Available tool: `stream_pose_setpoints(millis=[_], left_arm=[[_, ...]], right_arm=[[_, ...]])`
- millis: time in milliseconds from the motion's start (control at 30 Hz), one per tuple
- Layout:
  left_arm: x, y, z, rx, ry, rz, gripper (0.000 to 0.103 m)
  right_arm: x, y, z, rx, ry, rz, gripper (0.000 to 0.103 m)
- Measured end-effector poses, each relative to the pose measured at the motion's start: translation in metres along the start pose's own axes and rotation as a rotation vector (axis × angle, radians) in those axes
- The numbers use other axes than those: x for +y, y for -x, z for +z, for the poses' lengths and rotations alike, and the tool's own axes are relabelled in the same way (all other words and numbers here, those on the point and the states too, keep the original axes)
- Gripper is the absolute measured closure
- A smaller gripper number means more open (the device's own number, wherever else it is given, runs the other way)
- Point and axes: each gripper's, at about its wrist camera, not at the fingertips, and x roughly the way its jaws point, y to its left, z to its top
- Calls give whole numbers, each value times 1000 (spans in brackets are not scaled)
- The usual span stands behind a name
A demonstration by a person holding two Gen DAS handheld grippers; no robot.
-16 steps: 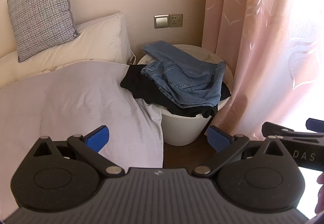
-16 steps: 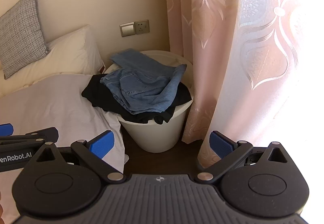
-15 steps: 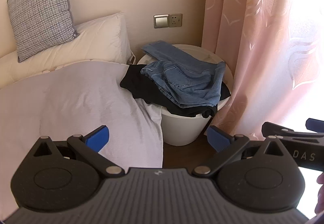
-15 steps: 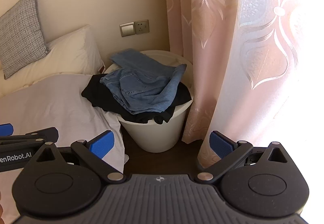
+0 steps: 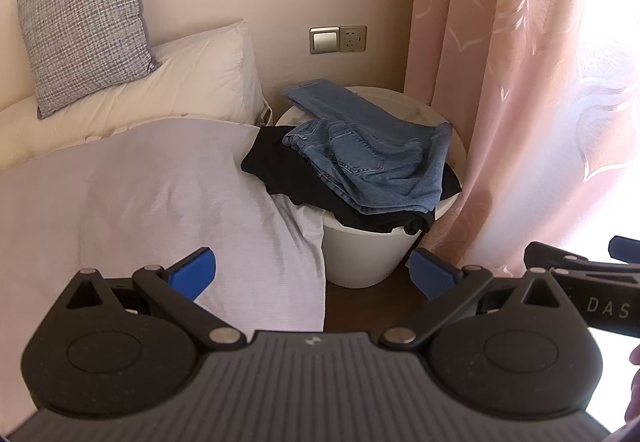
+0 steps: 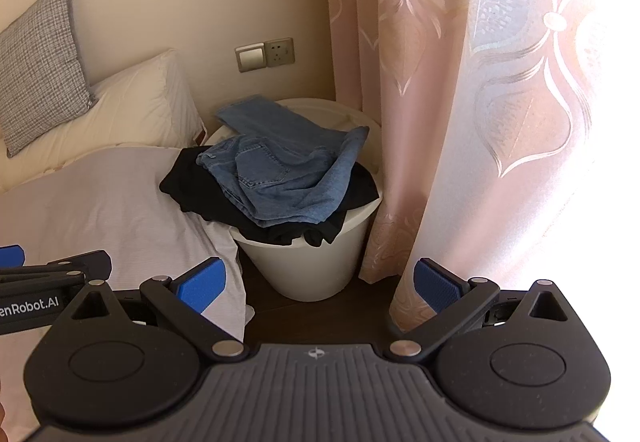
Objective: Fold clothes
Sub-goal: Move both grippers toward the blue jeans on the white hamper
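Blue jeans (image 5: 368,158) lie crumpled on top of a black garment (image 5: 288,174) in a white round basket (image 5: 360,258) beside the bed; the black garment hangs over onto the bed's edge. The same jeans (image 6: 280,174), black garment (image 6: 200,190) and basket (image 6: 312,266) show in the right wrist view. My left gripper (image 5: 312,276) is open and empty, held well short of the basket. My right gripper (image 6: 320,282) is open and empty, also short of the basket. Each gripper shows at the edge of the other's view.
The bed's pale cover (image 5: 120,194) fills the left, with a white pillow (image 5: 180,86) and a grey cushion (image 5: 88,18) at the wall. A pink curtain (image 5: 500,82) hangs right of the basket. A switch and socket (image 5: 338,39) are on the wall. Dark floor (image 6: 320,314) lies below.
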Motion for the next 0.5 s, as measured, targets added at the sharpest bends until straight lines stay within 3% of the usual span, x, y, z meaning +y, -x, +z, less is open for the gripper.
stream_pose_setpoints(millis=[500], left_arm=[[18, -13, 9, 6, 5, 6, 1]], right_arm=[[20, -12, 11, -4, 15, -3, 0]])
